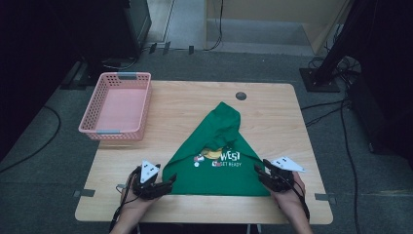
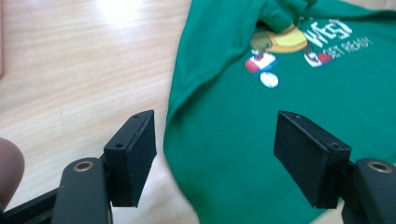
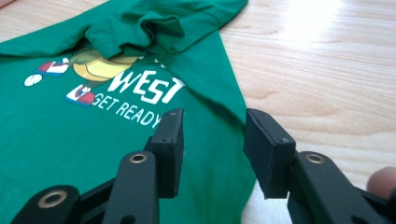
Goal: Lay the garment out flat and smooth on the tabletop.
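Observation:
A green T-shirt (image 1: 219,165) with a cartoon print and the words "WEST GET READY" lies on the wooden table (image 1: 277,117), its far part bunched toward a point. My left gripper (image 1: 168,184) hovers at the shirt's near left corner, jaws open. In the left gripper view the gripper (image 2: 215,149) stands over the shirt's (image 2: 261,135) left edge, and its pads touch nothing. My right gripper (image 1: 260,174) is at the near right corner, also open. In the right gripper view this gripper (image 3: 212,140) sits above the shirt's (image 3: 70,140) right edge without pressing the cloth.
A pink plastic basket (image 1: 90,117) stands at the table's far left corner. A round cable grommet (image 1: 241,95) sits near the far edge. Bare wood lies on both sides of the shirt. Cables and dark stands surround the table on the floor.

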`<state>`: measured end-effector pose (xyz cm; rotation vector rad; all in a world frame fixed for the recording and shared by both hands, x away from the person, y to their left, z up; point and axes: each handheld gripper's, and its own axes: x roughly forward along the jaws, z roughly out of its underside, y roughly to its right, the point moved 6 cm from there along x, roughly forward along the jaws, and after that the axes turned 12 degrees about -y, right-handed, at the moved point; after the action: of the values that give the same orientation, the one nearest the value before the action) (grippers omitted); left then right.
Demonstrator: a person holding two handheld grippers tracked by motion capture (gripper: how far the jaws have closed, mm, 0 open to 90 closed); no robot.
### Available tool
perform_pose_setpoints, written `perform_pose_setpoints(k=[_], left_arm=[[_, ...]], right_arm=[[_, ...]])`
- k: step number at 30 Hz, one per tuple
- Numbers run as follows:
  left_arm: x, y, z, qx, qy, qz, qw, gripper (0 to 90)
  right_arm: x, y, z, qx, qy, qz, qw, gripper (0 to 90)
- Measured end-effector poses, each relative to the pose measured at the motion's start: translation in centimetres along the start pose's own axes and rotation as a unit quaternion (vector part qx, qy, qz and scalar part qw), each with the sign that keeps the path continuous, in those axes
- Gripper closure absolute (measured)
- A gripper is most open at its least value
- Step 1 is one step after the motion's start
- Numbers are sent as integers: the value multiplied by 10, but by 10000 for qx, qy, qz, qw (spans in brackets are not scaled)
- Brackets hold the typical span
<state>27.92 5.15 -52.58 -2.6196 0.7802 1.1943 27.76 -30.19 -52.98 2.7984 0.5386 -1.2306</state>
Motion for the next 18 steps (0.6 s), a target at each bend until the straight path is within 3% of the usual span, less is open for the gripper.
perform_pose_setpoints(k=[3, 5, 6, 10, 13, 18], left_arm=[[3, 1, -7, -15, 33, 10, 10000, 307], [5, 3, -14, -28, 75, 44, 10000, 307], [8, 4, -21, -82, 124, 29, 9999, 299], [14, 7, -38, -116, 202, 85, 9997, 293], [21, 12, -49, -76, 212, 116, 9997, 292], [33, 16, -62, -64, 165, 152, 9997, 213]], right_arm=[[3, -2, -2, -17, -10, -41, 10000, 526], [8, -3, -3, -52, -38, -31, 10000, 472], [11, -4, -4, -54, -68, -41, 10000, 397], [18, -3, -6, 42, -84, -81, 9999, 317], [23, -5, -5, 130, -103, -199, 9997, 282], [30, -4, -2, 72, -191, -76, 9998, 237]])
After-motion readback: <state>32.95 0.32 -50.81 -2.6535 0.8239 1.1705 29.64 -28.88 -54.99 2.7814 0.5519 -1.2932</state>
